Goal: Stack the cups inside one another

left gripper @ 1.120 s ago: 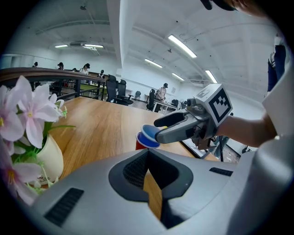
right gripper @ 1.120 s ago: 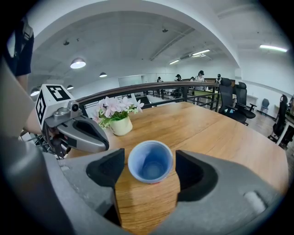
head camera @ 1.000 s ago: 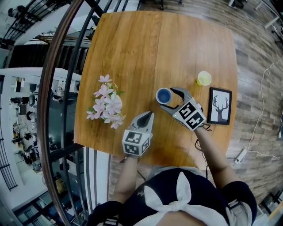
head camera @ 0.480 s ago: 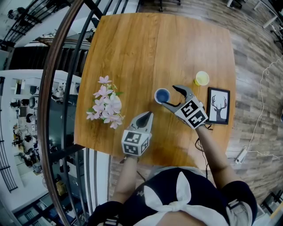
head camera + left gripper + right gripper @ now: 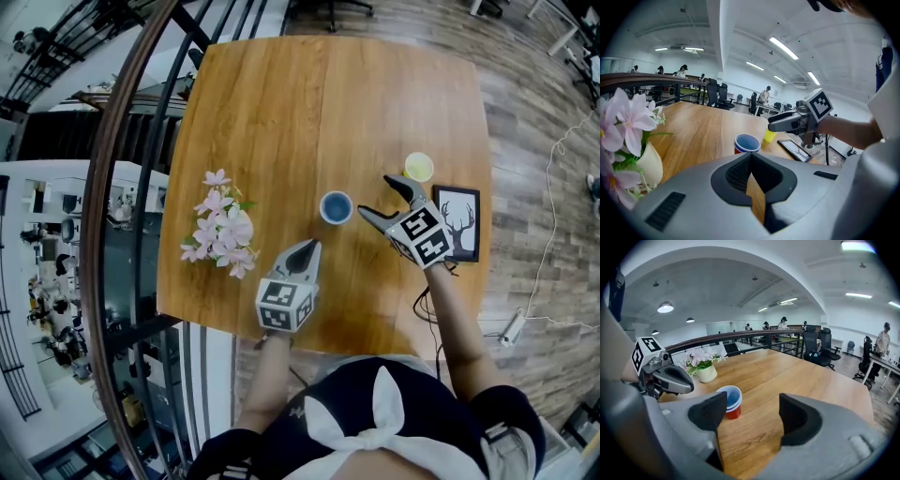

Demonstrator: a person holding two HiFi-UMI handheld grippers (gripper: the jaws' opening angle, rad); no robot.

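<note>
Wooden table (image 5: 281,112): cups (image 5: 336,207), flowers (image 5: 221,230), picture (image 5: 457,222)

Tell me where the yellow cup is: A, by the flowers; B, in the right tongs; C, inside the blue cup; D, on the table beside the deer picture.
D: the yellow cup stands on the table next to the deer picture, apart from the blue cup, and the right tongs are open and empty.

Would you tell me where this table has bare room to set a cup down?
The far half of the table, beyond the flowers, blue cup and yellow cup, is bare. Crowded at the near right: yellow cup, picture frame, right tool.
</note>
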